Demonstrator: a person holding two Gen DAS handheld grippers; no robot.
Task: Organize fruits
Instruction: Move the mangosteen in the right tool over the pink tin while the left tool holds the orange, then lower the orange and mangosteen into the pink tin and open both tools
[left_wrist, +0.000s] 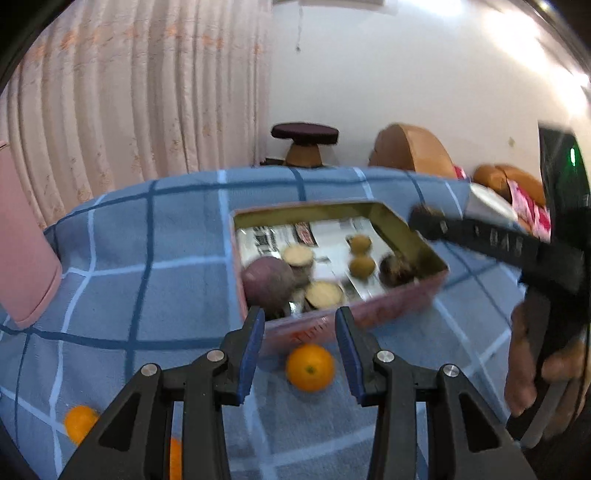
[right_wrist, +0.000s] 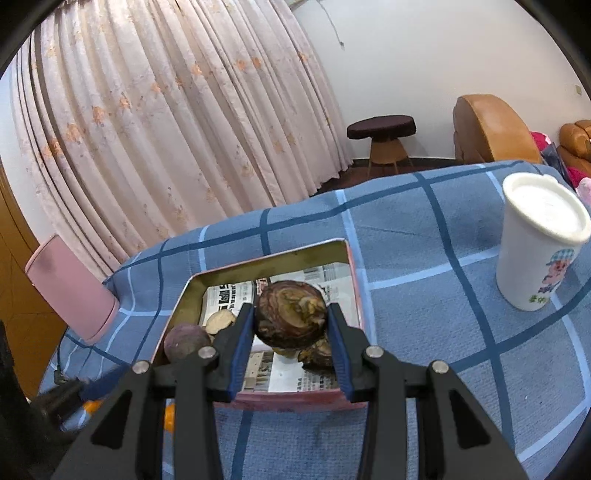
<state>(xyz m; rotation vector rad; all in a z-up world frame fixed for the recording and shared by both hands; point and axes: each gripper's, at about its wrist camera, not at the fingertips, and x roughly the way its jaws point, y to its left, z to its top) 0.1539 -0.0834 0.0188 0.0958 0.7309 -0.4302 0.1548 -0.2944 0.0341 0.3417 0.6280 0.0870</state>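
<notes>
Your right gripper (right_wrist: 291, 325) clamps a brown wrinkled round fruit (right_wrist: 291, 314) over the pink newspaper-lined metal tin (right_wrist: 284, 400), poised to drop it in. Your left gripper (left_wrist: 300, 347), jaws wide and empty, frames the round orange (left_wrist: 309, 367) on the blue checked counter (left_wrist: 147, 258) beside the tin, likely next.

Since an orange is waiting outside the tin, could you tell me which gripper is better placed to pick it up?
Left. The left gripper is open with the orange right between its fingers, while the right gripper is shut on a brown fruit over the tin.

Checked cloth (right_wrist: 424, 258): tin (right_wrist: 354, 273), oranges (left_wrist: 309, 367), cup (right_wrist: 535, 251)
</notes>
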